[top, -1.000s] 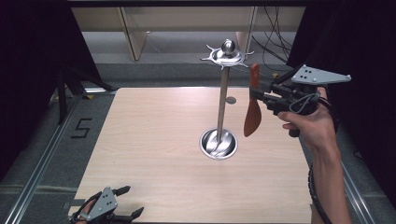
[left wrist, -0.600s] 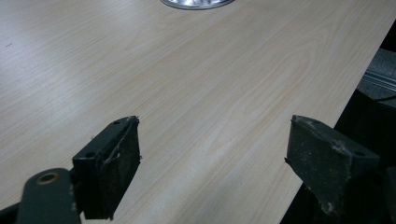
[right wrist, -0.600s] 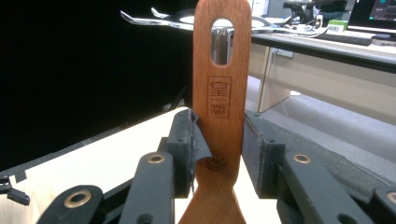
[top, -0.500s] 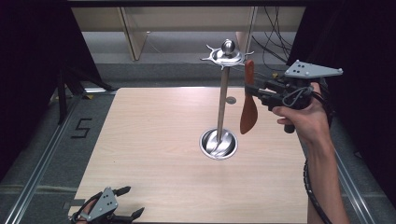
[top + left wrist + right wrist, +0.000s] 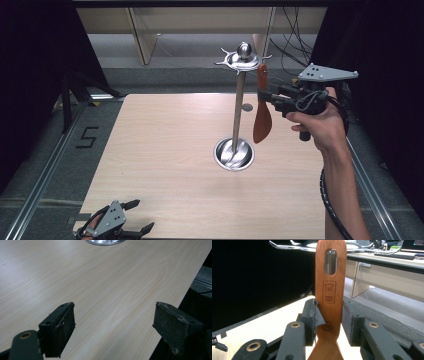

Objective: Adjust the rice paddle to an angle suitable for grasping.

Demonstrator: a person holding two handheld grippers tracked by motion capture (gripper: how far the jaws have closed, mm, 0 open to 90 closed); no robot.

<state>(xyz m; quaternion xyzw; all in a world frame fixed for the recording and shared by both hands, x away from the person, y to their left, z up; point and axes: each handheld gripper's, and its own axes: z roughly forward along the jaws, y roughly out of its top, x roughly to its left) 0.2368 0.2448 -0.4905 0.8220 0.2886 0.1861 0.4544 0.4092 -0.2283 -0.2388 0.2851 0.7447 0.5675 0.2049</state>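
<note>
Beside the stand's [image 5: 239, 100] hooked top, the right gripper [image 5: 267, 96] held a wooden spatula [image 5: 261, 107] upright, jaws clamped on its handle, slot apparently level with a hook. At the bench's [image 5: 165, 150] near edge, the left gripper [image 5: 137, 217] rested, jaws wide, empty.

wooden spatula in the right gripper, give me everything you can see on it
The wooden spatula is reddish-brown wood, hanging upright with its blade down, beside the metal stand's pole and above the table. Its flat handle has a slotted hanging hole near the top and a stamped logo below it. The right gripper is shut on the handle, just above where it widens. Its top sits close under the stand's hooked top disc; contact unclear.
</note>
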